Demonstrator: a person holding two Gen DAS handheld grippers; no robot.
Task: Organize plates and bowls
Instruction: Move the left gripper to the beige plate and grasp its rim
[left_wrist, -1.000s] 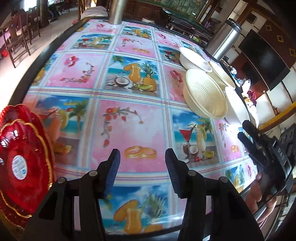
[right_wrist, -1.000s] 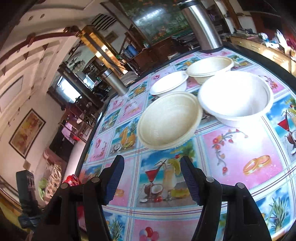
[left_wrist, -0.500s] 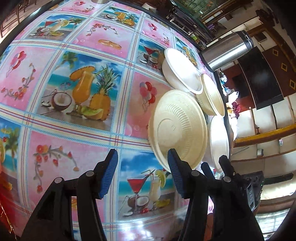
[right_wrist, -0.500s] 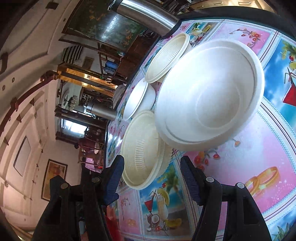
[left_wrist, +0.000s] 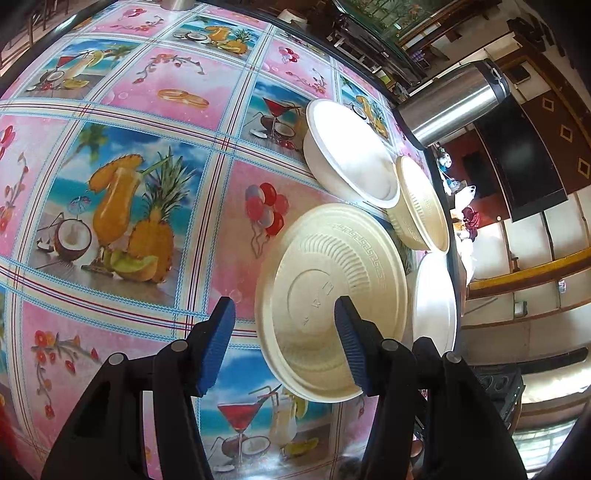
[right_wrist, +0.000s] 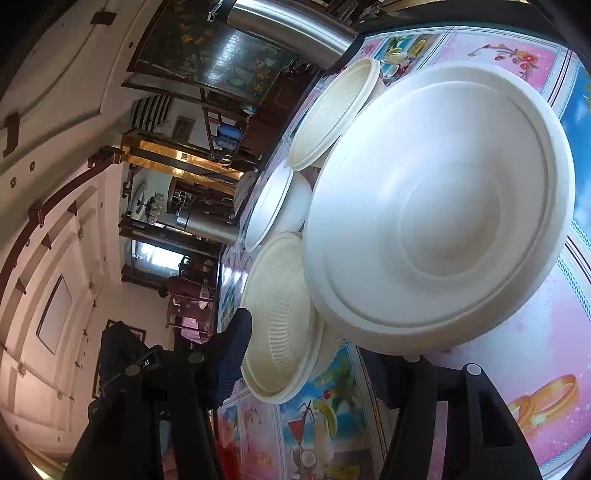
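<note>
Four disposable dishes stand close together on the table. In the left wrist view a cream ribbed bowl (left_wrist: 332, 295) is nearest, with a white bowl (left_wrist: 351, 162), a cream bowl (left_wrist: 424, 206) and a large white bowl (left_wrist: 436, 302) behind and right of it. My left gripper (left_wrist: 284, 343) is open, its right finger over the ribbed bowl's inside and its left finger outside the rim. In the right wrist view the large white bowl (right_wrist: 443, 206) fills the frame, with the ribbed bowl (right_wrist: 280, 317) left of it. My right gripper (right_wrist: 314, 350) is open, close against the large white bowl's near rim.
The round table carries a pink and blue fruit-print cloth (left_wrist: 147, 184). A steel thermos (left_wrist: 454, 99) stands at the table's far edge behind the bowls. Another steel flask (right_wrist: 207, 225) shows far off in the right wrist view. The table edge runs just right of the bowls.
Both grippers have moved in toward the bowls. The left gripper now straddles the ribbed bowl's rim. The right gripper has closed in on the large white bowl and rolled further.
</note>
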